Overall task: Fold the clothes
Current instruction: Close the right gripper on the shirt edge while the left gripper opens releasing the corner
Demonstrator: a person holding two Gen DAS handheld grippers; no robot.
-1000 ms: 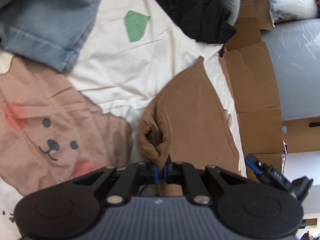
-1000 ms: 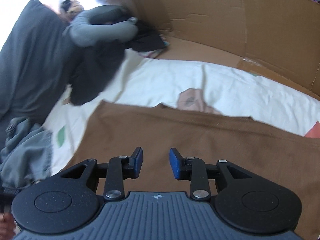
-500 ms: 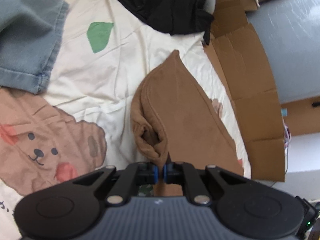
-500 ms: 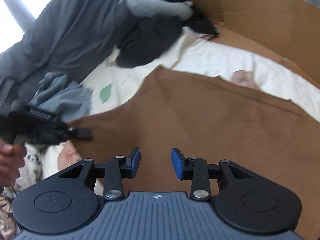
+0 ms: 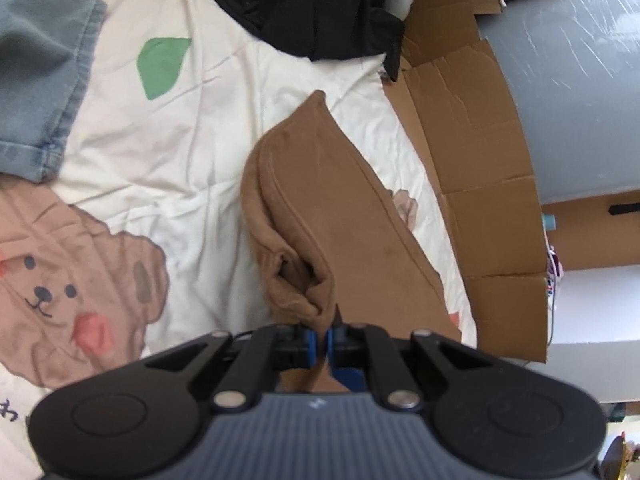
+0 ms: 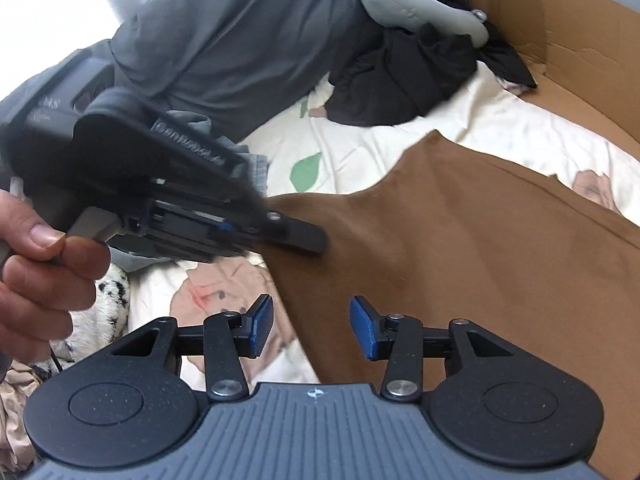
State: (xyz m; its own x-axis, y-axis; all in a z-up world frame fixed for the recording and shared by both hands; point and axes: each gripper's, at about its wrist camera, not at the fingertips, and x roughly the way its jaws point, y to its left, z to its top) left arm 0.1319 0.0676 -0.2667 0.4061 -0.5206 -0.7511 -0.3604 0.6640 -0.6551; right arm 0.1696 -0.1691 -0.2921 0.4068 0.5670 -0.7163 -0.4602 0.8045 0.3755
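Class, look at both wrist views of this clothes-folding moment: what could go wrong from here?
1. The left gripper pinches only a bunched edge of the brown garment; it might slip free.
2. The right gripper, whose jaws have just been opening, holds nothing, so the cloth may sag unevenly.
3. The two grippers are close and might collide.

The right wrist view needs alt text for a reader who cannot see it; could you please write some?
The right gripper, jaws open and just widened with nothing between them, hovers over a brown garment spread on a cream printed bedsheet. At left, a hand holds the left gripper, pinching the garment's edge; dark clothes lie beyond.
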